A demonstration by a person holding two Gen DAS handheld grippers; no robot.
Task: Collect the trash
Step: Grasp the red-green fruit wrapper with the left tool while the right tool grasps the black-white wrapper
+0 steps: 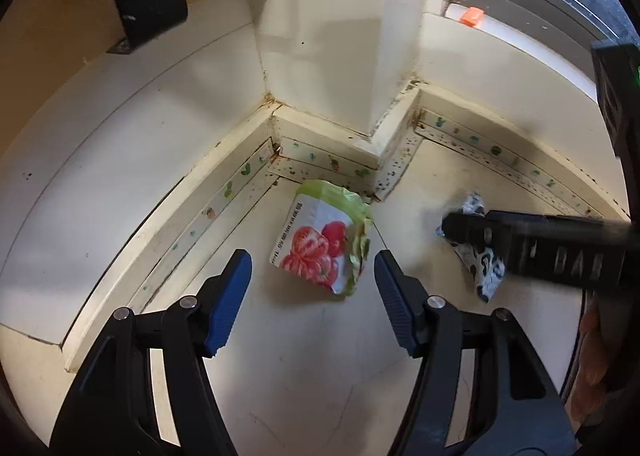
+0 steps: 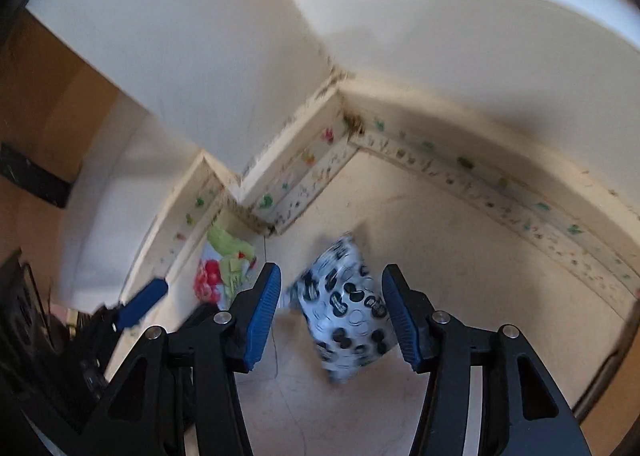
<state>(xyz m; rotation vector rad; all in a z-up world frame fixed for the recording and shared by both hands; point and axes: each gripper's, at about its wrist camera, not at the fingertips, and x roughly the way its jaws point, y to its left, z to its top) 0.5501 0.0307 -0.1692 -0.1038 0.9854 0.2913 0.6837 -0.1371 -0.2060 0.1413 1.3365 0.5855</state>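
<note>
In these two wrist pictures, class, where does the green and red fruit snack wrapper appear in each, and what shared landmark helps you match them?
Left wrist view: the fruit snack wrapper lies centre frame on the floor, ahead of the open left claw.
Right wrist view: the wrapper is lower left, left of the right claw.
Shared landmark: the jutting wall corner's skirting just behind the wrapper.

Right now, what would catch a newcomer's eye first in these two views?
Two pieces of litter on the pale floor near a wall corner: a green-edged wrapper with red fruit, lying ahead of the open left hand-held gripper, and a crumpled black-and-white wrapper framed between the open jaws of the right hand-held gripper. A small orange object sits on the window ledge above.
</note>
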